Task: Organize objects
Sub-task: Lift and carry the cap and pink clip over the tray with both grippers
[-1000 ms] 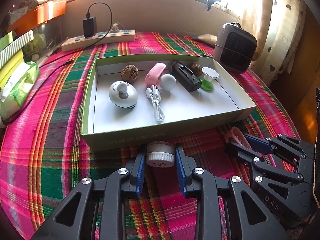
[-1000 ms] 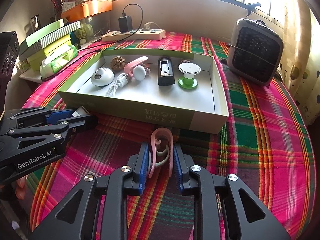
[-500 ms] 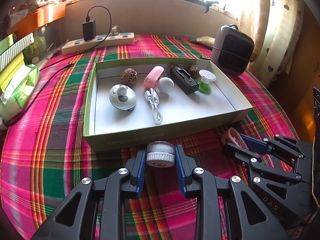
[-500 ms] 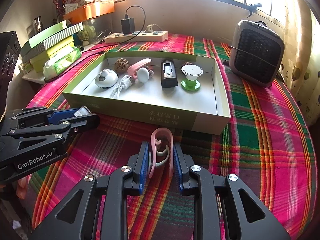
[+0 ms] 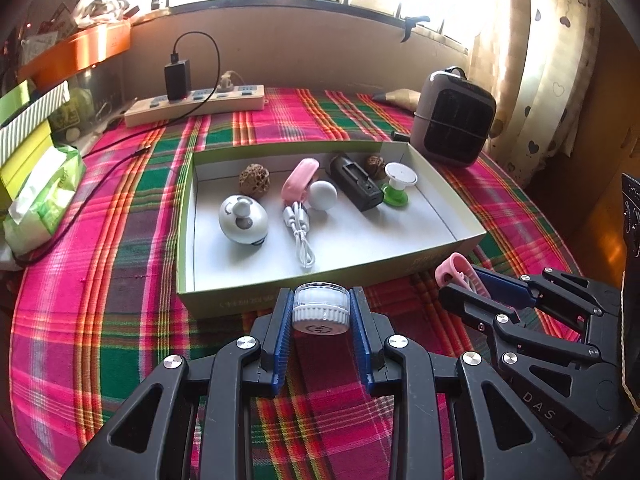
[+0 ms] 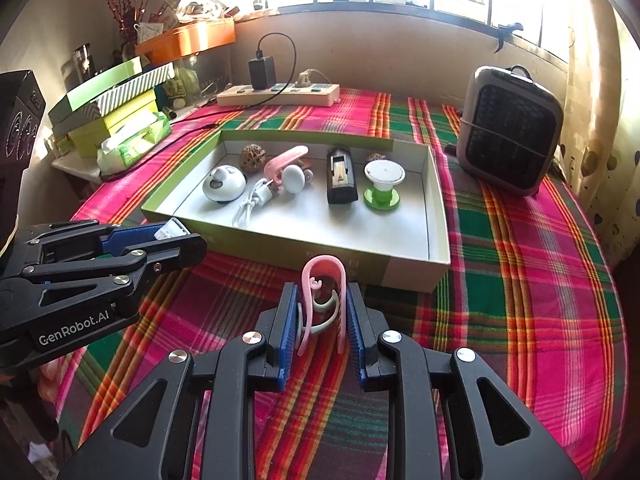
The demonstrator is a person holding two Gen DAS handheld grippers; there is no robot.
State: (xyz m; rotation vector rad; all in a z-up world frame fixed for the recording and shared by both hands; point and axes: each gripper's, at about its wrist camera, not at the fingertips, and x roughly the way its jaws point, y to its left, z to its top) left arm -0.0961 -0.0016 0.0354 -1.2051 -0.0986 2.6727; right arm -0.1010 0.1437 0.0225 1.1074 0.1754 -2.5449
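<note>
A shallow green-and-white box [image 5: 224, 300] lies on the plaid cloth. It holds a white egg-shaped gadget [image 5: 243, 220], a walnut [image 5: 254, 176], a pink case [image 5: 300, 178], a white ball [image 5: 323, 196], a white cable [image 5: 300, 236], a black charger [image 5: 356, 182] and a green-and-white spool [image 5: 396, 186]. My left gripper [image 5: 320, 296] is shut on a small round white jar [image 5: 320, 314], just in front of the box's near wall. Beside it, my right gripper [image 6: 322, 288] is shut on a pink clip [image 6: 323, 280], also short of the box [image 6: 400, 276].
A grey fan heater [image 5: 456, 120] stands right of the box. Behind the box lies a power strip [image 5: 196, 106] with a black plug and cable. A tissue pack [image 5: 44, 196] and stacked boxes [image 6: 108, 108] sit at the left edge. A curtain hangs at the far right.
Both grippers keep the same hold. The box sits a little lower in both views; nothing else has shifted.
</note>
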